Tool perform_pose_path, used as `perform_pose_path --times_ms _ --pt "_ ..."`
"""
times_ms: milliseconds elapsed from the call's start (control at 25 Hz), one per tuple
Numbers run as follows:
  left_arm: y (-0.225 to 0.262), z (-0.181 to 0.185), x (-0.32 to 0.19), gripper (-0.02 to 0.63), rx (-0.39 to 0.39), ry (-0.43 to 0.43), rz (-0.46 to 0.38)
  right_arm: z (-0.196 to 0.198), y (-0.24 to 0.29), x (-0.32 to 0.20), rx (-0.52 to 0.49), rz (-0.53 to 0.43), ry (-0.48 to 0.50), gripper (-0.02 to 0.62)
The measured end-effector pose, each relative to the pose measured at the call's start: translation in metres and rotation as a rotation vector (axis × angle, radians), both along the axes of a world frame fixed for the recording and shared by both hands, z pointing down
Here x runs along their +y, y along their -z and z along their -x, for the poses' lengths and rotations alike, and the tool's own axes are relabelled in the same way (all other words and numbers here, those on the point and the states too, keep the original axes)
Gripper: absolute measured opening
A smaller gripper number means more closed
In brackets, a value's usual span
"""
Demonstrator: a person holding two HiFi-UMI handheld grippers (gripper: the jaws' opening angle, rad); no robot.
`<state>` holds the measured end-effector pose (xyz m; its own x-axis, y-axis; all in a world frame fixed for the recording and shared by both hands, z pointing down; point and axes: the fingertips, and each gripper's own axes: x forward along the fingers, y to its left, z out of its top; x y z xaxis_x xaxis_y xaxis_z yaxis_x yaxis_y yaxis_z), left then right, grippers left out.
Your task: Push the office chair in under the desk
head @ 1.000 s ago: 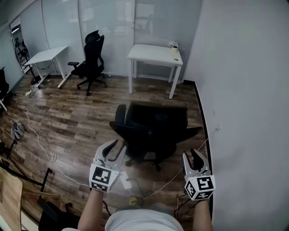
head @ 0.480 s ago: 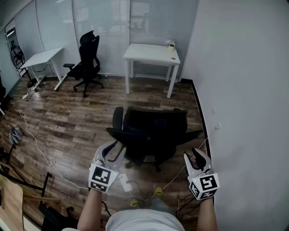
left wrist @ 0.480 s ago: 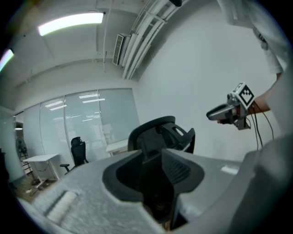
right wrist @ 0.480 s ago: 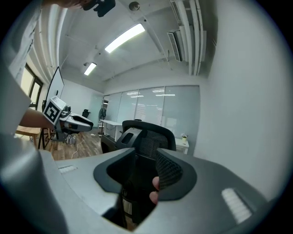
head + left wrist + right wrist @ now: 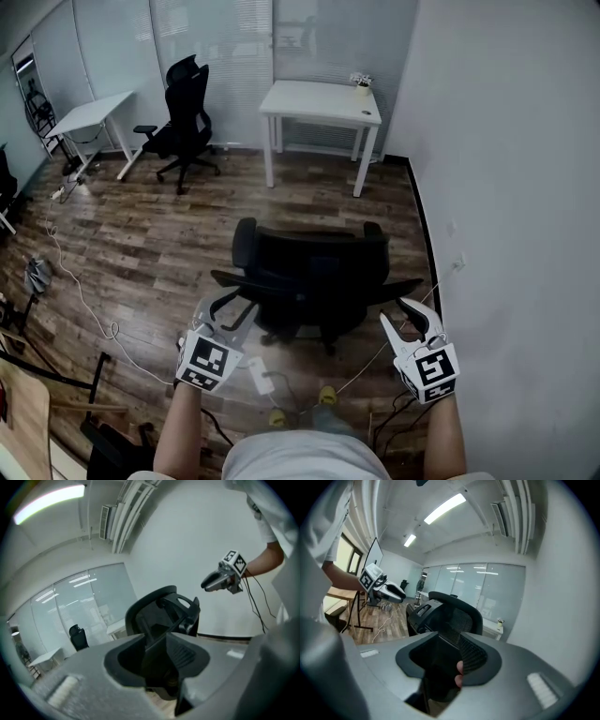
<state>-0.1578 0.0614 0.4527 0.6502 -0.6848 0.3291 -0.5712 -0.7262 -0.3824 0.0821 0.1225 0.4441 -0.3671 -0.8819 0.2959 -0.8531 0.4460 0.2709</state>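
a: where's the office chair (image 5: pixel 314 281) sitting?

b: out on the wood floor (image 5: pixel 169 234), well apart from the white desk (image 5: pixel 321 101) by the far glass wall (image 5: pixel 216 47). its backrest (image 5: pixel 319 251) faces the person, seat toward the desk.

a: and the grippers?

b: in the head view the left gripper (image 5: pixel 232 311) hangs just behind the chair's left side. the right gripper (image 5: pixel 405 317) is just behind its right side, near the white wall (image 5: pixel 506 187). whether either touches the chair i can't tell from there.

a: fingers?

b: that's what the gripper views give. in the left gripper view the two jaws stand apart, with the chair's back showing beyond the gap and nothing pinched. the right gripper view is the same: jaws apart, mesh backrest beyond, nothing clamped.

a: anything only one view has?

b: only the head view shows a second black chair (image 5: pixel 183 117) and a second white desk (image 5: pixel 92 114) off to the left. it also has a small pot (image 5: pixel 363 84) on the first desk's right corner and cables (image 5: pixel 80 291) trailing over the floor. the gripper views look upward instead and catch ceiling light strips (image 5: pixel 443 507). each also shows the other gripper held out on a forearm (image 5: pixel 267 562).

a: any writing?

b: the only print i can make out is the black-and-white square markers (image 5: pixel 206 361) on the gripper cubes. anything finer is too small to read.
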Motion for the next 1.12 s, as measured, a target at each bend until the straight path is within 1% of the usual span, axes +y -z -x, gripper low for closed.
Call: perform_pose_path --times_ms 200,440,720,800,1000,1120 --pt "-0.024 -0.012 -0.013 0.153 -0.220 -0.080 0.005 -0.007 -0.017 -0.017 0.146 0.070 0.087 0.124" --pt "-0.038 -0.025 -0.028 0.163 -0.386 -0.148 -0.009 -0.013 -0.043 -0.037 0.361 0.129 0.177 0.124" --pt "-0.056 -0.032 -0.048 0.186 -0.544 -0.220 0.006 -0.023 -0.060 -0.063 0.561 0.172 0.244 0.124" --pt "-0.060 -0.035 -0.053 0.189 -0.567 -0.232 0.012 -0.024 -0.066 -0.068 0.586 0.191 0.266 0.124" --pt "-0.074 -0.040 -0.060 0.202 -0.639 -0.280 0.032 -0.023 -0.073 -0.072 0.601 0.248 0.327 0.124" --pt "-0.083 -0.042 -0.066 0.209 -0.677 -0.300 0.041 -0.023 -0.077 -0.077 0.647 0.268 0.360 0.139"
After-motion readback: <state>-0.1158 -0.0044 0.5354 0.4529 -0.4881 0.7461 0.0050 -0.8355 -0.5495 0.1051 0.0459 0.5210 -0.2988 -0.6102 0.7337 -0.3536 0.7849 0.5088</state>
